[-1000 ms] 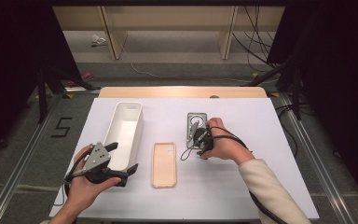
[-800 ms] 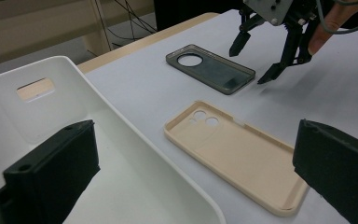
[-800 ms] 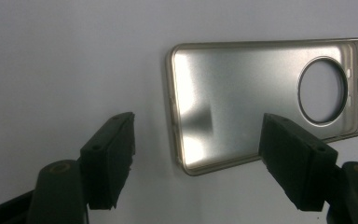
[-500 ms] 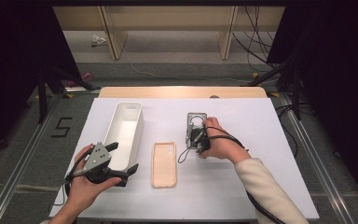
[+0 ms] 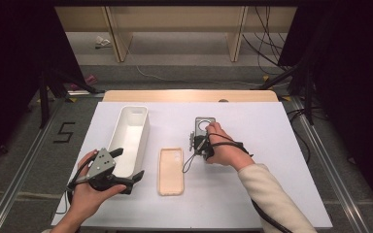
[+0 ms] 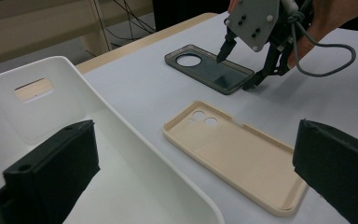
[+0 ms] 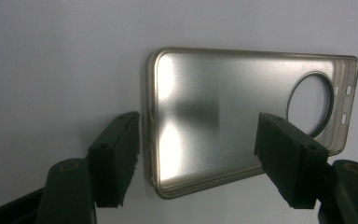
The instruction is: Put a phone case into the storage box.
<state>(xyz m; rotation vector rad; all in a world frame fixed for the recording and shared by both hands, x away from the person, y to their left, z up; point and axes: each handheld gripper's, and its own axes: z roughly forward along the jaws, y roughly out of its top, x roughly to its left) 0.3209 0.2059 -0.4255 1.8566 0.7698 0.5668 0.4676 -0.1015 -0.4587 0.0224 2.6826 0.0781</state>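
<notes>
A dark see-through phone case (image 5: 205, 125) (image 7: 223, 107) lies flat on the white table (image 5: 272, 145). My right gripper (image 5: 197, 143) (image 7: 198, 149) points down over its near end. One jaw stands just outside the case's short edge and the other above its inside, near the round camera hole. The jaws have just been closing a little; they are open and do not press on the case. A beige phone case (image 5: 171, 171) (image 6: 237, 158) lies hollow side up left of it. My left gripper (image 5: 128, 165) (image 6: 193, 158) rests open and holds nothing, beside a white bin (image 5: 131, 138).
The long white bin (image 6: 121, 140) has nothing in it and stands left of the beige case. From the left gripper view the right gripper (image 6: 235, 73) and its cable hang over the dark case (image 6: 209, 70). Bare table lies to the right. Shelf legs and cables are on the floor behind.
The right hand has shifted very slightly over the dark case. The left hand and both cases have stayed in place.
</notes>
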